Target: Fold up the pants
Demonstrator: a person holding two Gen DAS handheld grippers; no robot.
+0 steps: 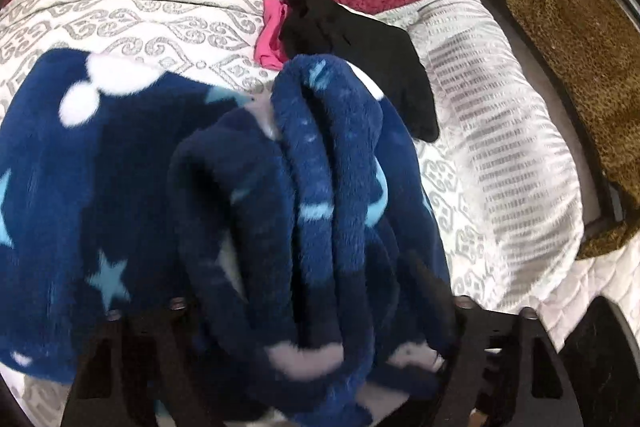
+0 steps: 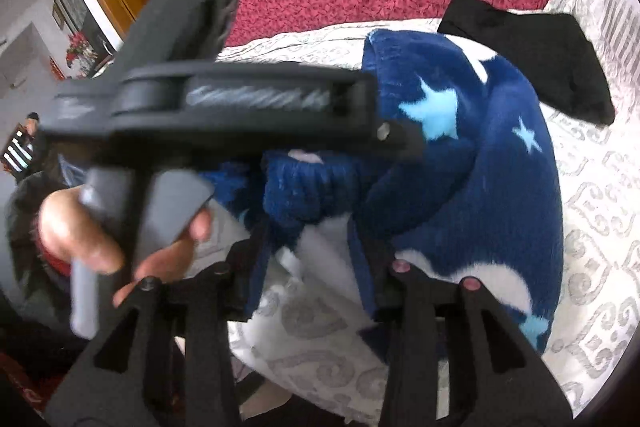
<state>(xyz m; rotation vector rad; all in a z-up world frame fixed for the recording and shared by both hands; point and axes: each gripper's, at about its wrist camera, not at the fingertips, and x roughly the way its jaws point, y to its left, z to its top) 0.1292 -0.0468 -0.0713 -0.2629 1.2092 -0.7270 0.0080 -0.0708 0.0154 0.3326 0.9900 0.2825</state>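
Fleecy blue pants with pale stars lay on the patterned white bedcover, and you had both tools on them. Your left gripper was closed on a thick bunch of gathered fleece, lifted in rolls toward the camera. Your right gripper stood partly open around a strip of blue edge; whether it truly pinched that strip, I could not tell. Your left hand showed beside it in the right wrist view, wrapped round the other tool's handle. Judging by this, the fold was under way, not finished: 1 part lay flat, the rest was bunched in the air and needed laying over and smoothing. Black clothing and something pink sat just behind.
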